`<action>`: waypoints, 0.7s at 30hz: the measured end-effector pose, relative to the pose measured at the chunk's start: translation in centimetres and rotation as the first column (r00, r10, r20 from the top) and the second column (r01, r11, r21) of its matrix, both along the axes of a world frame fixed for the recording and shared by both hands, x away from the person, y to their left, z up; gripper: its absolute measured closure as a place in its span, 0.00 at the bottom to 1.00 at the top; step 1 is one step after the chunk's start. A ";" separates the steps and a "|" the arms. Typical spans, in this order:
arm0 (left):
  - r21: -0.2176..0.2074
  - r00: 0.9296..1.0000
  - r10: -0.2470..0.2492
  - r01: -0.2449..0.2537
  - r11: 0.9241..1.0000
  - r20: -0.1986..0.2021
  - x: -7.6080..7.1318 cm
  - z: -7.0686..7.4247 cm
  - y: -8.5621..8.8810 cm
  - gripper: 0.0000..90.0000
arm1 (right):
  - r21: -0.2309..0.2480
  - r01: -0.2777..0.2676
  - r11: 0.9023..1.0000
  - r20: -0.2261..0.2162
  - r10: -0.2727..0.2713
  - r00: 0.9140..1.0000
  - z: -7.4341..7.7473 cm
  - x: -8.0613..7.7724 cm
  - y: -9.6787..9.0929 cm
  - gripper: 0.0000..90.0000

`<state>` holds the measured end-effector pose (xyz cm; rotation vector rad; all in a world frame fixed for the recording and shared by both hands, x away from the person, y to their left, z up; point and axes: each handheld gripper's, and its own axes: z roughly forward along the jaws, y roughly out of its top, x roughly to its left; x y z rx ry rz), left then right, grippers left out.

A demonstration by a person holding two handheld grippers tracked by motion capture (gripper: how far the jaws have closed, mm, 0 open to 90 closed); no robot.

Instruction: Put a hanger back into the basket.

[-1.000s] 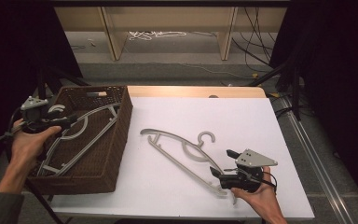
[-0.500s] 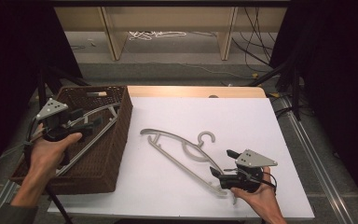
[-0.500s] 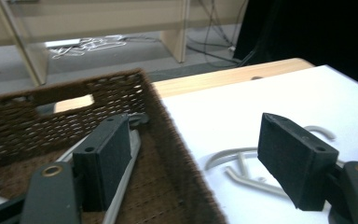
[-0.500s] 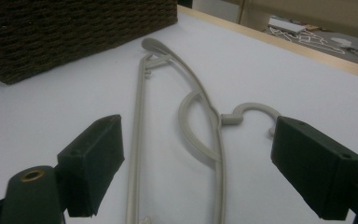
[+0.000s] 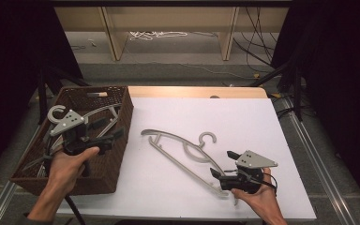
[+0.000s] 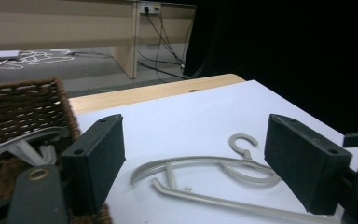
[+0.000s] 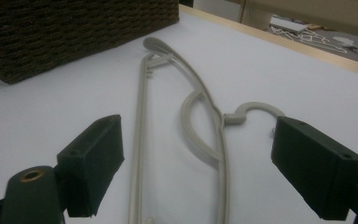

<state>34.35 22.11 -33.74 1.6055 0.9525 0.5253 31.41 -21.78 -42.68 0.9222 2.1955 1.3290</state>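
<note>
While the left gripper [image 5: 110, 136] hangs over the wicker basket [image 5: 122, 140], its jaws have just been opening and now stand wide w/ nothing between them. Grey hangers in the basket [image 5: 101, 111] lie tangled, so a grab there could snag two at once or drag the basket. Further right, the loose hanger [image 5: 183, 152] lies flat on the white table [image 5: 243, 122], hook pointing away from the person. The right gripper [image 5: 221, 169] sits at that hanger's near end, jaws wide apart, holding nothing; the bars run between them in the right gripper view. Closing on a thin flat bar, pads may slip or pivot it.
</note>
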 end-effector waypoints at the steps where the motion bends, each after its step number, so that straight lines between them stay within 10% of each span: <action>1: 0.000 1.000 0.000 0.000 1.000 0.000 0.0 0.0 0.0 0.21 | 0.000 0.000 1.000 0.000 0.000 1.000 0.0 0.0 0.0 0.20; 21: 0.041 0.988 -0.148 0.146 0.988 0.050 -3.1 -5.7 -4.6 0.17 | 0.020 0.006 1.000 -0.003 -0.006 1.000 -0.2 0.0 -0.2 0.19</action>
